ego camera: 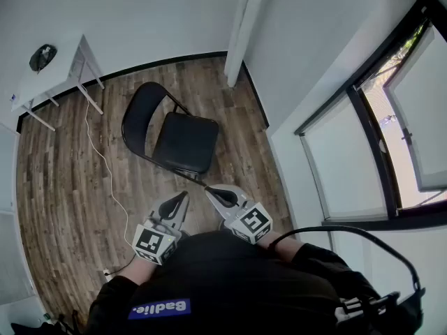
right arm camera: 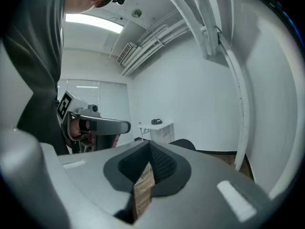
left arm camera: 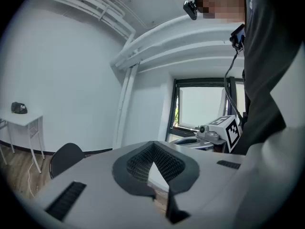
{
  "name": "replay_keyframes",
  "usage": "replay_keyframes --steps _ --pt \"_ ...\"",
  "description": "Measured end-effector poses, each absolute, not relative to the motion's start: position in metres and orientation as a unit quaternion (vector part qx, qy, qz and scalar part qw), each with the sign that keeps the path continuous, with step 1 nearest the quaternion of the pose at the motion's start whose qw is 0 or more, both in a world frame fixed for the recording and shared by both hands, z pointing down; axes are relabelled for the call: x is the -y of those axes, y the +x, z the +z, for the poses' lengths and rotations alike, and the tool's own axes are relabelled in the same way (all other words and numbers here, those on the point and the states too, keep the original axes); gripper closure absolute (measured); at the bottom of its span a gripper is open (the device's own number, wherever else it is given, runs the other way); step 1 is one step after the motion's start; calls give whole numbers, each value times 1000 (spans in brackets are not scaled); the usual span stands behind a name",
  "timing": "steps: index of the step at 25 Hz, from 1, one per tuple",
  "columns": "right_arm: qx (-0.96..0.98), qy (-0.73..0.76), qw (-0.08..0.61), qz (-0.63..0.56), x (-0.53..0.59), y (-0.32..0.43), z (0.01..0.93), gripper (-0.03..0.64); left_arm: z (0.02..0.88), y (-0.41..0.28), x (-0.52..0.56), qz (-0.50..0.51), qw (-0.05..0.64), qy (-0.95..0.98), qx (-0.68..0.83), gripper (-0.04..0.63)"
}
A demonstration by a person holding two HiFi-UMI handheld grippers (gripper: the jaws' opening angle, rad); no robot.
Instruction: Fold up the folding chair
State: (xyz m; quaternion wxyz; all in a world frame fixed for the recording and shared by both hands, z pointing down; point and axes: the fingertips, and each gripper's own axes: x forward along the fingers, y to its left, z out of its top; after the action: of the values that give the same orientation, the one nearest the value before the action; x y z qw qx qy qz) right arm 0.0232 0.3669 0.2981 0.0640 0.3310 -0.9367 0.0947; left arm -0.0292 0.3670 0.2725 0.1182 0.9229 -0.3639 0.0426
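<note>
My left gripper [ego camera: 183,198] and right gripper [ego camera: 209,191] both have their fingers pressed together on nothing. The folding chair [ego camera: 173,132] stands open on the floor [ego camera: 70,187] at twelve o'clock, its seat [ego camera: 190,146] towards me and its backrest [ego camera: 138,121] at eleven beyond. My right gripper looks nearer the seat's front edge.

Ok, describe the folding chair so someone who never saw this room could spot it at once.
Start from the wood-plank floor in the head view, between the white table at left and the white column by the wall. There stands the folding chair, open. It is the only black furniture: rounded backrest, square seat, thin tube frame.
</note>
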Motion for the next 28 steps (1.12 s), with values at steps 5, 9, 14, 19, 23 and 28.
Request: replay_keyframes --steps 5,9,14,19,23,28 --pt "936 332 63 101 -364 22 302 617 274 -31 -365 44 118 922 366 592" --pt "937 329 64 102 -361 22 303 617 275 -30 -361 45 119 922 367 592" --pt "937 328 60 108 -357 27 306 615 277 -25 -356 45 121 920 369 592" --pt "935 332 56 109 -346 49 304 615 274 -8 -349 52 115 918 376 592" --pt "939 320 56 114 -334 69 313 615 276 12 -338 52 111 910 395 592" --pt "940 309 62 129 -324 83 329 615 282 22 -328 53 109 904 411 591"
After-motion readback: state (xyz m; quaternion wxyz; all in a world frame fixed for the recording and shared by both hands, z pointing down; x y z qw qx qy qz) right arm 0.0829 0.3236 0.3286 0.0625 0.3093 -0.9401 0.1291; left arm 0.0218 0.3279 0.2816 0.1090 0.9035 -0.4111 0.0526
